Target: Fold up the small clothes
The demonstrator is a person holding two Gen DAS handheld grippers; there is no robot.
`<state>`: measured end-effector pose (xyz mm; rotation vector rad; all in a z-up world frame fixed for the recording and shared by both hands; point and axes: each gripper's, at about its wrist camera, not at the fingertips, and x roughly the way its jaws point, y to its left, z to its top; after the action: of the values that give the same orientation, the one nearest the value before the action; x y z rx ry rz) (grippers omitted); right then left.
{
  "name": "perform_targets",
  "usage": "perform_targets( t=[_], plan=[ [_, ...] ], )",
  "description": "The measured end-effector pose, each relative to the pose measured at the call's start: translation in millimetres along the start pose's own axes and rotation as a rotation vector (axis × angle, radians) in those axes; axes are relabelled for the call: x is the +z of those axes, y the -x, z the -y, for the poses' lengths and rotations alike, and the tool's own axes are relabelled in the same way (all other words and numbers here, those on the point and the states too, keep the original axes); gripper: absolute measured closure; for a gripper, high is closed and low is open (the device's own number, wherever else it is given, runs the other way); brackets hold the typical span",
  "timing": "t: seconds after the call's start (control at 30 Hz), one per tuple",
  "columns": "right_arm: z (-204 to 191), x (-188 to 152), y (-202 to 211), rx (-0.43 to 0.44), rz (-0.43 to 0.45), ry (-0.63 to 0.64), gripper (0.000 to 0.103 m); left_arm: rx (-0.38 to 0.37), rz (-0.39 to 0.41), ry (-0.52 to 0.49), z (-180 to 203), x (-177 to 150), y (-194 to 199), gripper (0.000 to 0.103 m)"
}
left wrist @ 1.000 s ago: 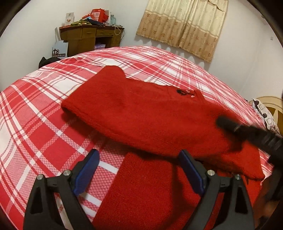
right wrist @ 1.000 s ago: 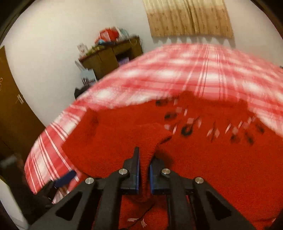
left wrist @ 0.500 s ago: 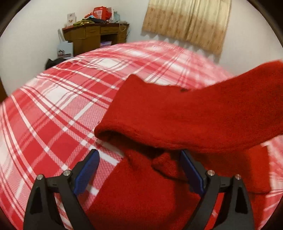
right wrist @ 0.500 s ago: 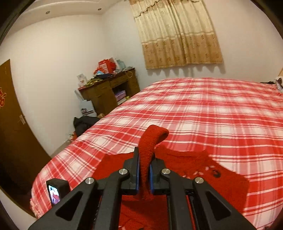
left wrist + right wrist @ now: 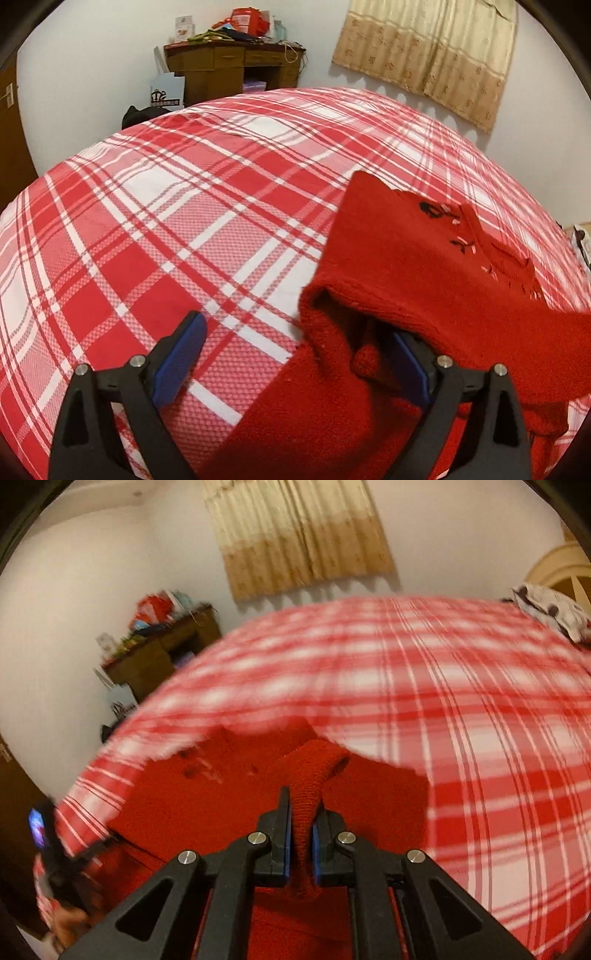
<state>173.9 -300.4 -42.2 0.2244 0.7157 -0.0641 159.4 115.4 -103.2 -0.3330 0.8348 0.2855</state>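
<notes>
A small red knitted sweater [image 5: 413, 266] with black and pink embroidery lies on the red-and-white plaid bed [image 5: 166, 206]. In the left wrist view a sleeve or side is folded over the body, its edge lifted at the lower right. My left gripper [image 5: 295, 354] is open, low over the bed, and the sweater's lower part lies between its jaws, against the right one. My right gripper [image 5: 301, 834] is shut on a red sleeve cuff [image 5: 314, 771] and holds it above the sweater body [image 5: 207, 812]. The right wrist view is blurred.
A wooden desk [image 5: 229, 70] with clutter stands against the far wall, a dark bag beside it. A beige curtain [image 5: 428, 55] hangs on the wall. A patterned pillow [image 5: 550, 609] and headboard are at the right. The left gripper's handle shows in the right wrist view [image 5: 48, 845].
My right gripper has carried the sleeve up and across to the right, folding it over the body, then come back down. The left gripper stays open near the hem.
</notes>
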Motion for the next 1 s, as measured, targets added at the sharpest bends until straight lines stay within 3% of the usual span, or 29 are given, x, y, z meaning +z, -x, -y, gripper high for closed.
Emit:
perform_targets(
  t=[0.13, 0.33, 0.47, 0.6, 0.67, 0.8, 0.93, 0.97, 1.0],
  plan=[
    [29, -31, -28, -0.024, -0.088, -0.05, 0.095, 0.006, -0.006, -0.011, 2, 1, -3, 0.005],
    [47, -41, -28, 0.032, -0.082, -0.12, 0.095, 0.006, -0.006, -0.022, 4, 1, -1, 0.005],
    [50, -41, -12, 0.074, -0.084, -0.139, 0.086, -0.03, 0.0, -0.126, 5, -4, 10, 0.005],
    [55, -47, 19, 0.009, -0.03, -0.156, 0.081, 0.003, 0.059, -0.232, -3, -7, 30, 0.005],
    [51, -47, 27, 0.03, -0.024, -0.157, 0.08, 0.006, 0.097, -0.237, -7, -3, 39, 0.005],
    [31, -39, 20, 0.026, -0.019, -0.107, 0.043, -0.025, 0.162, -0.236, -1, 11, 48, 0.004],
    [16, -34, -9, -0.011, -0.08, -0.038, 0.043, -0.006, 0.123, -0.224, 11, 25, 27, 0.004],
    [14, -36, -16, -0.028, -0.1, -0.018, 0.048, -0.003, 0.11, -0.216, 12, 25, 23, 0.004],
    [11, -38, -24, -0.047, -0.126, 0.01, 0.074, 0.003, 0.095, -0.204, 11, 27, 19, 0.004]
  ],
)
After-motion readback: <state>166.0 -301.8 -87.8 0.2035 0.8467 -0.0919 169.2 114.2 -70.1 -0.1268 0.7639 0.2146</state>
